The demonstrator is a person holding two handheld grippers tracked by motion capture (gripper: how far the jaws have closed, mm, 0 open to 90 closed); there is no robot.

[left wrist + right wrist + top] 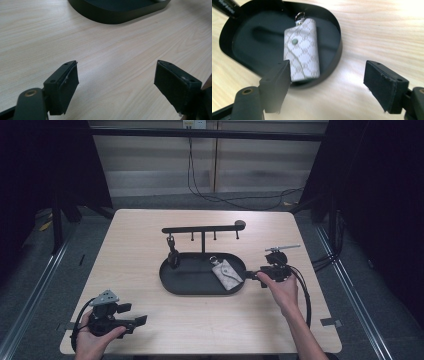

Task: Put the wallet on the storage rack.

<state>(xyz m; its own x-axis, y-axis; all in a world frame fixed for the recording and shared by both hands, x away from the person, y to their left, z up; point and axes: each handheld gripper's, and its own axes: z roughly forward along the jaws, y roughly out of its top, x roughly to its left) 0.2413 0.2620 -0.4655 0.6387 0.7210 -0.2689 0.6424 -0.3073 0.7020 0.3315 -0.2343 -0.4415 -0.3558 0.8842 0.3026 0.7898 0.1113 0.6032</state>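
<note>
From above, the right gripper (251, 275) sits at the right end of the black tray (172, 282), where the patterned key pouch (226, 274) lies, while the left gripper (141, 320) rests near the table's (150, 230) front left corner. The left gripper view shows its jaws spread over bare wood. In the right gripper view the jaws stand apart and empty, the key pouch (303, 50) lying inside the tray just beyond them.

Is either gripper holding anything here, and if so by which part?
Nothing is held. The right gripper is open beside the tray, with the key pouch lying in it; the left gripper is open over bare table.
</note>
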